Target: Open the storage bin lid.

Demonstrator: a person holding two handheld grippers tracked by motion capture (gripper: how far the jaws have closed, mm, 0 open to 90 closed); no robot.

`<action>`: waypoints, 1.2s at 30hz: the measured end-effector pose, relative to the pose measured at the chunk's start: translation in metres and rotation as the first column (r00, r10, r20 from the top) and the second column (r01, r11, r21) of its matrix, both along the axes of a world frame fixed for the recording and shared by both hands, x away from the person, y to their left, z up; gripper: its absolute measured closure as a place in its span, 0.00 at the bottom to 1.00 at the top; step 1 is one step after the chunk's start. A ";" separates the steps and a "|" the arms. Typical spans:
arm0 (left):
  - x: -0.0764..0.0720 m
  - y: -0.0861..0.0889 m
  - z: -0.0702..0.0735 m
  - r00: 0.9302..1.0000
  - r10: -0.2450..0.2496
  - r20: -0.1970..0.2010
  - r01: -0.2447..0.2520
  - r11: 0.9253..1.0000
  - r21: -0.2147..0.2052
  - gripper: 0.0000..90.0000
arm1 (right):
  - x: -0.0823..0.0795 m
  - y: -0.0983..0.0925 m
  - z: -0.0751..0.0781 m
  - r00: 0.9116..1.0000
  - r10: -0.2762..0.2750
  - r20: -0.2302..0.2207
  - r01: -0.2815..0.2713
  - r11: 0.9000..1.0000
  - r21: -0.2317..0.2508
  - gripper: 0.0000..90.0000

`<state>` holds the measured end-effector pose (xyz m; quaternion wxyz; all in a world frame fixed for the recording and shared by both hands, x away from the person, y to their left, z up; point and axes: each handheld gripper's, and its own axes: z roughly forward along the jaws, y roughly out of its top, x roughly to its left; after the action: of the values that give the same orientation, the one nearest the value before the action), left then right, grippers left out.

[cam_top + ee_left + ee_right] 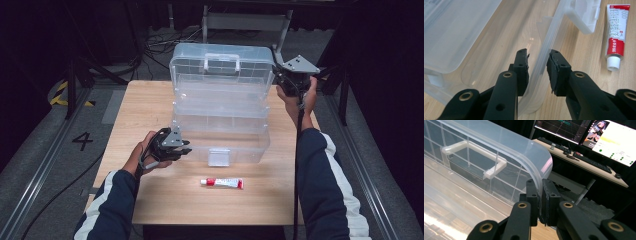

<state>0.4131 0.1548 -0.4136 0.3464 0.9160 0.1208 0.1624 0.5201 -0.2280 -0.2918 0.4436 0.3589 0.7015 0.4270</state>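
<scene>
Clear plastic storage box [220, 132] standing open at the centre of the wooden tabletop [150, 105], its lid [222, 67] raised upright at 12 o'clock, white handle facing the camera. Right claw [278, 75] clamped shut on the lid's edge at 2 o'clock, pads pressed to both faces of the thin plastic by its rounded corner [541, 173] in the right gripper view. Left claw [184, 147] at 8 o'clock of the box, straddling the front wall's rim [541, 65], one jaw inside the box, one outside; pads close beside the plastic with a slight gap showing, not pressing. Red-and-white tube [222, 183] lying flat on the tabletop at 6 o'clock of the box, just in front of its white latch [219, 156], apart from both claws, cap pointing left in the high view.
</scene>
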 end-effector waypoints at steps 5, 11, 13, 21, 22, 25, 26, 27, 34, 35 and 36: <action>0.000 0.000 0.000 1.000 0.000 0.000 0.000 1.000 -0.001 0.79 | 0.003 0.000 0.000 1.000 -0.001 -0.001 0.001 1.000 0.008 0.95; 0.000 0.000 -0.001 1.000 0.004 0.006 -0.004 1.000 -0.009 0.79 | 0.006 0.000 -0.001 1.000 -0.003 0.001 0.003 1.000 0.017 0.95; 0.000 0.000 -0.001 1.000 0.004 0.009 -0.004 1.000 -0.011 0.78 | 0.008 0.000 0.000 1.000 -0.003 -0.003 0.003 1.000 0.019 0.95; 0.000 0.000 -0.002 1.000 0.004 0.007 -0.004 1.000 -0.017 0.78 | 0.015 0.000 0.000 1.000 -0.005 -0.011 0.005 0.999 0.034 0.95; 0.000 0.000 -0.002 1.000 0.004 0.006 -0.004 1.000 -0.017 0.78 | 0.016 0.000 0.000 1.000 -0.006 -0.013 0.006 0.999 0.035 0.95; 0.000 0.001 -0.001 1.000 0.002 0.004 -0.002 1.000 -0.015 0.78 | 0.019 0.000 0.000 1.000 -0.004 -0.016 0.005 0.999 0.042 0.95; 0.000 0.001 -0.001 1.000 0.001 0.005 -0.001 1.000 -0.015 0.78 | 0.021 -0.001 0.000 1.000 -0.003 -0.017 0.003 0.999 0.045 0.95; 0.000 0.001 -0.001 1.000 0.002 0.003 -0.002 1.000 -0.016 0.78 | 0.024 -0.001 0.000 1.000 0.000 -0.019 0.001 0.999 0.048 0.95; 0.000 0.001 -0.002 1.000 0.000 0.002 0.000 1.000 -0.020 0.78 | 0.032 -0.001 0.001 0.999 -0.007 -0.040 0.010 0.998 0.067 0.95; 0.000 0.001 -0.002 1.000 -0.002 0.004 0.002 1.000 -0.021 0.78 | 0.034 -0.001 0.001 0.999 -0.008 -0.042 0.011 0.998 0.065 0.95; 0.000 0.001 -0.002 1.000 -0.002 0.003 0.002 1.000 -0.021 0.78 | 0.035 0.000 0.000 0.999 -0.010 -0.041 0.012 0.998 0.065 0.95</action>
<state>0.4135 0.1556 -0.4156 0.3564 0.9121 0.1210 0.1624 0.5553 -0.2282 -0.2915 0.4197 0.3855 0.6941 0.4399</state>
